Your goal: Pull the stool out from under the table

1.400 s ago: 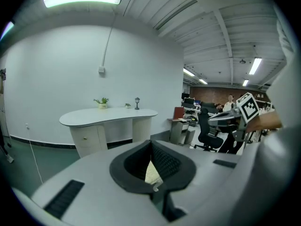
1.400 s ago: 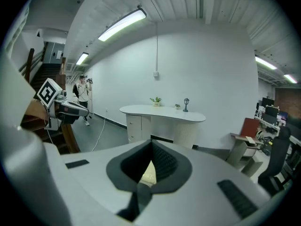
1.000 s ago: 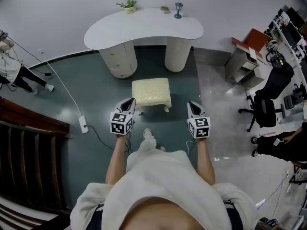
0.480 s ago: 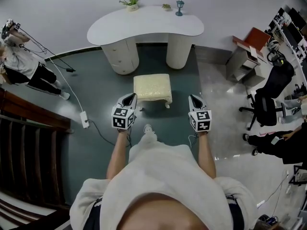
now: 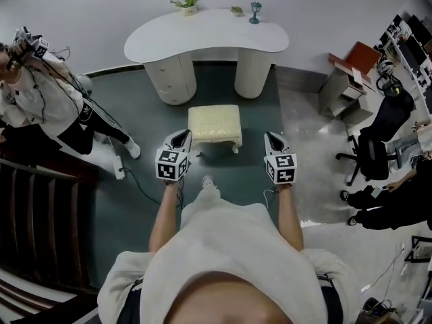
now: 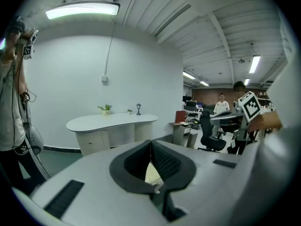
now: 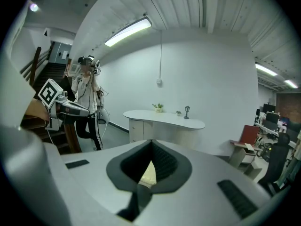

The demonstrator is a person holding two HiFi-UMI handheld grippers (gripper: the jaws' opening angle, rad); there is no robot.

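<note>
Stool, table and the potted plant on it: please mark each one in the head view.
stool [image 5: 214, 123], head view, middle of the cream seat.
table [image 5: 202, 38], head view, bare white top, near its middle.
potted plant [image 5: 185, 4], head view, green leaves at the table's back edge.

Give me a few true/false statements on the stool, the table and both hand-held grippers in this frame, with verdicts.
1. The left hand-held gripper and the right hand-held gripper both have their jaws closed with nothing in them. True.
2. The left hand-held gripper is clamped on the cream cushioned stool. False: it is off the stool's near-left corner, gripping nothing.
3. The stool lies tipped on its side. False: it stands upright on its legs, on the dark floor in front of the white curved table.
4. The table top is bare. False: a small potted plant and a small blue ornament stand along its back edge.
5. A black office chair stands at the right of the head view. True.
</note>
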